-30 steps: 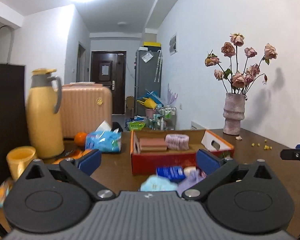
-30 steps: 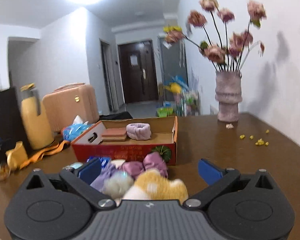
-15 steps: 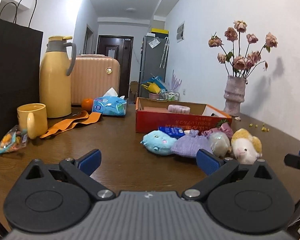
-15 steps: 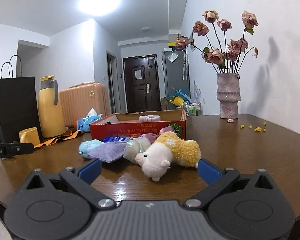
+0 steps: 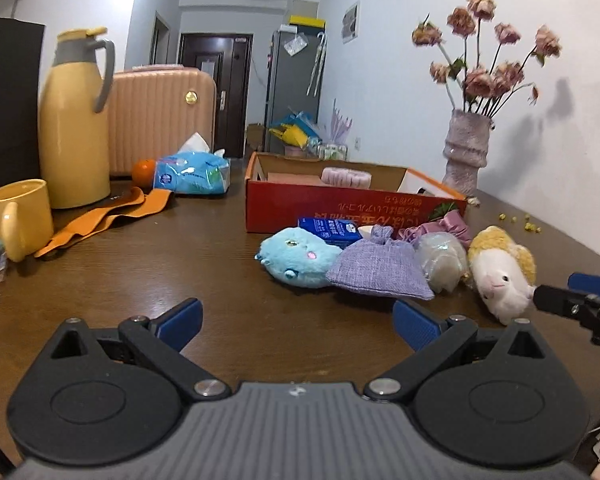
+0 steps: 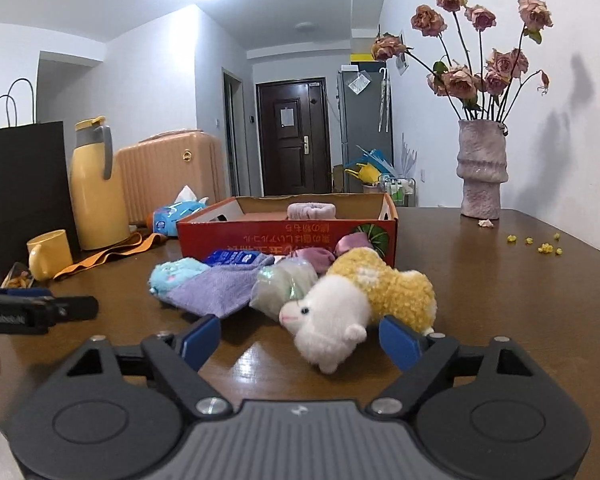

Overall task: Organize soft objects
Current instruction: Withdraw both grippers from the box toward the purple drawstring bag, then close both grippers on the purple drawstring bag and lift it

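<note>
Both grippers are now sitting lower and nearer the tabletop than a moment earlier, and the soft toys, then glimpsed from above, are lying in full view ahead. The right gripper (image 6: 300,338) is closing its jaws around the head of the white-and-yellow plush sheep (image 6: 352,304); the pads are not yet pressing on it. The left gripper (image 5: 298,318) is hovering with jaws spread wide and nothing between them, short of the lilac pouch (image 5: 380,268) and the blue plush (image 5: 298,258). All three are lying on the wooden table (image 5: 140,264), just in front of the red cardboard box (image 5: 340,206).
</note>
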A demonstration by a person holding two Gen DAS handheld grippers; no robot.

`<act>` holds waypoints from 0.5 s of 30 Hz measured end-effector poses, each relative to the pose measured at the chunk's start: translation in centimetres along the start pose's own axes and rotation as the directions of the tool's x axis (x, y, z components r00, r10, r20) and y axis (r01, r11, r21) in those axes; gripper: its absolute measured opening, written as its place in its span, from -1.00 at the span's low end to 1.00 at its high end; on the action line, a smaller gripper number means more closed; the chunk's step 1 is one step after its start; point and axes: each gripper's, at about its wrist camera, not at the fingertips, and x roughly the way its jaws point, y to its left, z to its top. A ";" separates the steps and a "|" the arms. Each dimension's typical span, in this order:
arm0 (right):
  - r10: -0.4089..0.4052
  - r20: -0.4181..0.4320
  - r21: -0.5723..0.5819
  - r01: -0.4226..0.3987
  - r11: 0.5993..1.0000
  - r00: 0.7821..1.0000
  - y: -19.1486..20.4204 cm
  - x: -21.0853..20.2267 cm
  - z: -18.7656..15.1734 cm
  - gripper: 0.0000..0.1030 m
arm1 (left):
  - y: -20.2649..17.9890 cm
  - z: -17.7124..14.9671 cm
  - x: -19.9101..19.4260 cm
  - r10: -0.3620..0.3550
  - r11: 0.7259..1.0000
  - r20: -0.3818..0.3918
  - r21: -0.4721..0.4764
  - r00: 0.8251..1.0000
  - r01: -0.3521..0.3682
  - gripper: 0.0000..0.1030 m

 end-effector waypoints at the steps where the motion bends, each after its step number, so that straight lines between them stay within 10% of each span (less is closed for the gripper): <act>1: 0.017 -0.003 0.008 -0.017 1.000 1.000 0.1 0.4 0.4 0.63 | -0.1 0.1 0.6 0.003 1.000 -0.010 0.002 1.000 -0.003 1.00; 7: 0.194 -0.063 0.013 -0.193 0.981 0.979 2.7 4.8 1.7 0.41 | 0.2 1.0 3.8 0.024 0.999 -0.052 -0.038 0.998 -0.026 1.00; 15: 0.151 -0.231 0.016 -0.151 0.988 0.961 5.9 11.1 2.2 -0.16 | 2.5 1.3 4.2 0.052 0.997 -0.052 -0.053 0.997 -0.055 0.99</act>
